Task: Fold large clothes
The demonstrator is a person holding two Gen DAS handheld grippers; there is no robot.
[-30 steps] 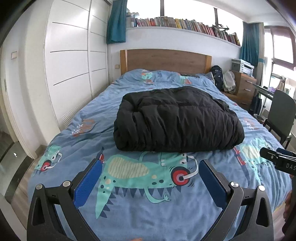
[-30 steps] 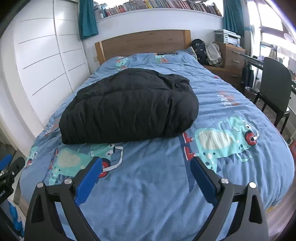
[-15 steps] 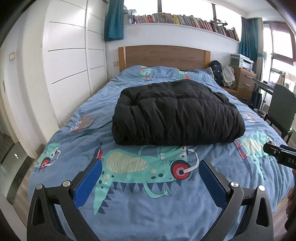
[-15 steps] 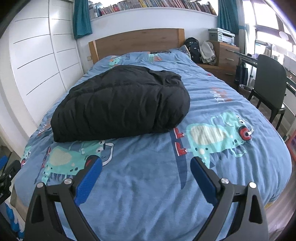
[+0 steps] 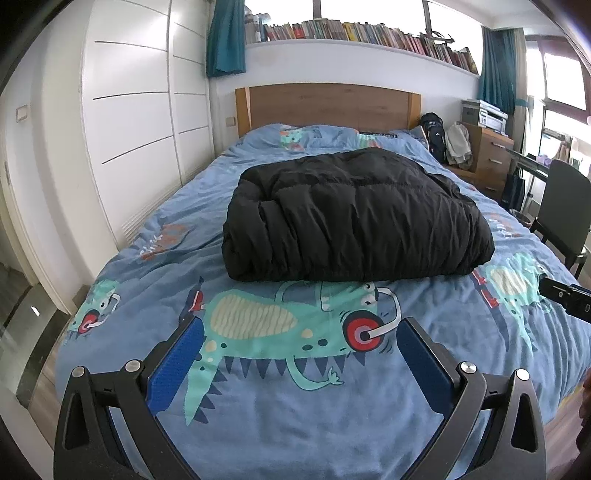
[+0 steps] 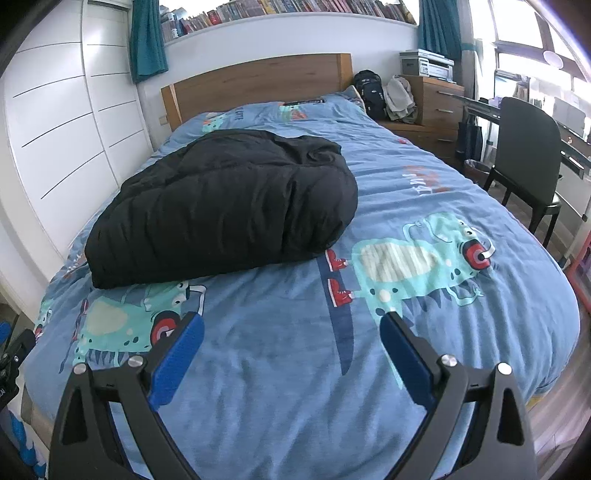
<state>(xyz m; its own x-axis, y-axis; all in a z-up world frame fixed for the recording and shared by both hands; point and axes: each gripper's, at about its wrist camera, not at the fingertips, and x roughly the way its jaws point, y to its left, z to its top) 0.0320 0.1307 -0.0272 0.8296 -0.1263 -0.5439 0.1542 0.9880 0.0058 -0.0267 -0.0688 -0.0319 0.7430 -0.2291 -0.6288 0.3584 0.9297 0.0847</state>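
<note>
Both views have crept back from the bed over the last second, so the jacket (image 5: 354, 218) sits a little higher and smaller in frame than it did, though it has not shifted on the duvet (image 5: 295, 387).

Much is hidden from me. I cannot see the far side of the jacket, nor whether sleeves or a hood are tucked under it; its black cloth swallows most detail. My right tool shows in the left view only as a dark stub at the right edge, and my left tool only as a sliver at the lower left of the right view. Book titles on the shelf (image 5: 369, 33) are too small to read.

The jacket is a black, puffy, quilted bundle, folded into a thick rounded slab. It lies in the middle of the left view and at centre left of the right view, on the duvet, well apart from both tools.

My left tool (image 5: 299, 328) is spread wide and holds nothing, its blue pads (image 5: 175, 363) over the dinosaur print at the bottom of the frame. My right tool (image 6: 291, 325) is likewise wide apart and empty.

A wooden headboard (image 5: 328, 105) stands at upper centre, a white wardrobe (image 5: 129, 122) fills the left, and a chair (image 6: 524, 147) and drawers (image 6: 437, 99) stand at upper right. Only bare duvet lies between the tools and the jacket.
</note>
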